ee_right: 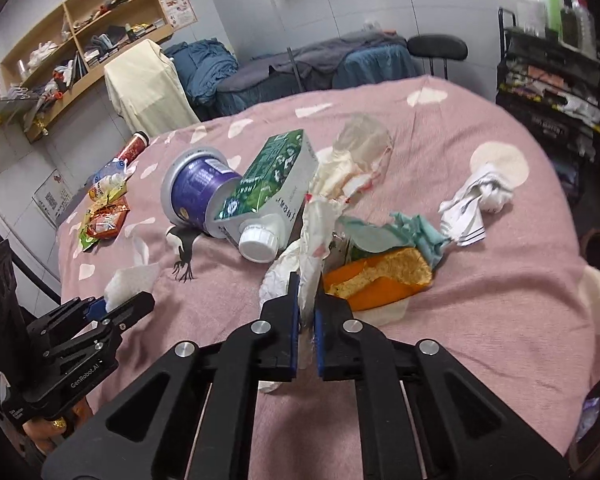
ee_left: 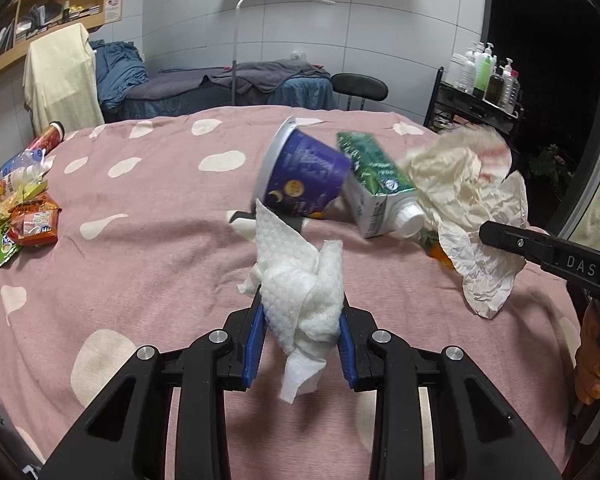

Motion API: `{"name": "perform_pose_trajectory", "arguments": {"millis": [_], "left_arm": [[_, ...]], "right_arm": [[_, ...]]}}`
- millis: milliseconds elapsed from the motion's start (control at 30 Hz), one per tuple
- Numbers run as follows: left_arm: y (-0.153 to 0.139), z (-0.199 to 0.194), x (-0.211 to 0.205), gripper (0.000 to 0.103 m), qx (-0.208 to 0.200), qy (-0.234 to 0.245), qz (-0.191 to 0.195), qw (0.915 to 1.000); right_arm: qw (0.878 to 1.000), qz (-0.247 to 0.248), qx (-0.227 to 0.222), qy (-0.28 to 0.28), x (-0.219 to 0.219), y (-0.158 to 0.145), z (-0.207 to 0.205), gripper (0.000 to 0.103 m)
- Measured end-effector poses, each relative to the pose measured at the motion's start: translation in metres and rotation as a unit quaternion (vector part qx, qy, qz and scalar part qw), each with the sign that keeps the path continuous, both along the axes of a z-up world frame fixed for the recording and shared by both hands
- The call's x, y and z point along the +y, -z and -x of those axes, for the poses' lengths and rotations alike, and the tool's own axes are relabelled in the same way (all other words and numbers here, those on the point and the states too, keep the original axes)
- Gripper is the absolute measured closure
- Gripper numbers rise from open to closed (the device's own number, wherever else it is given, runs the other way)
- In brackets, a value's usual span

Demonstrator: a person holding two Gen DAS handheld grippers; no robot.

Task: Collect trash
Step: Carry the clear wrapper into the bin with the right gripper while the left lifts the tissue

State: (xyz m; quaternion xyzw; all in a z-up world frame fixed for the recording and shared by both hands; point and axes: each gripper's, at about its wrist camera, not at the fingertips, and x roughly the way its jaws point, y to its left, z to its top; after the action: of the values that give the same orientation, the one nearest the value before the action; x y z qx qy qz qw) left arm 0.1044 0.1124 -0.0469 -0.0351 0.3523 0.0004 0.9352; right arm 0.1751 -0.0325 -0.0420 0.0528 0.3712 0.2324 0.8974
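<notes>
My left gripper [ee_left: 302, 304] is shut on a crumpled white paper towel [ee_left: 300, 280] and holds it above the pink spotted bedspread [ee_left: 140, 264]. It also shows at the left of the right wrist view [ee_right: 112, 304]. My right gripper [ee_right: 307, 292] is shut on a crumpled cream paper wrapper [ee_right: 320, 216], which shows at the right of the left wrist view [ee_left: 472, 200]. A purple cup [ee_left: 304, 176] lies on its side against a green-and-white carton [ee_left: 376, 188] with a white cap.
An orange tray with crumbly food [ee_right: 380, 280], a teal cloth [ee_right: 416, 232] and a white sock [ee_right: 476, 204] lie to the right. Snack wrappers [ee_left: 24, 220] and a red can [ee_left: 48, 138] lie at the bed's left edge. A black shelf with bottles [ee_left: 488, 84] stands behind.
</notes>
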Motion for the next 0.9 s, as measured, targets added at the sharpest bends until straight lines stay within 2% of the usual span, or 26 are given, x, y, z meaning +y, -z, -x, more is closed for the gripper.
{"name": "perform_pose_trajectory", "arguments": {"millis": [200, 500, 900], "left_arm": [[-0.009, 0.003, -0.019, 0.072, -0.015, 0.027, 0.005, 0.9995], [-0.017, 0.002, -0.053, 0.072, -0.031, 0.074, 0.012, 0.9967], [-0.028, -0.002, -0.106, 0.072, -0.047, 0.151, 0.034, 0.9868]], "right_arm": [[0.999, 0.000, -0.034, 0.024, -0.030, -0.018, 0.020, 0.096], [0.996, -0.020, -0.050, 0.077, -0.085, -0.028, 0.038, 0.096], [0.982, -0.003, -0.070, 0.173, -0.155, -0.031, 0.059, 0.096]]}}
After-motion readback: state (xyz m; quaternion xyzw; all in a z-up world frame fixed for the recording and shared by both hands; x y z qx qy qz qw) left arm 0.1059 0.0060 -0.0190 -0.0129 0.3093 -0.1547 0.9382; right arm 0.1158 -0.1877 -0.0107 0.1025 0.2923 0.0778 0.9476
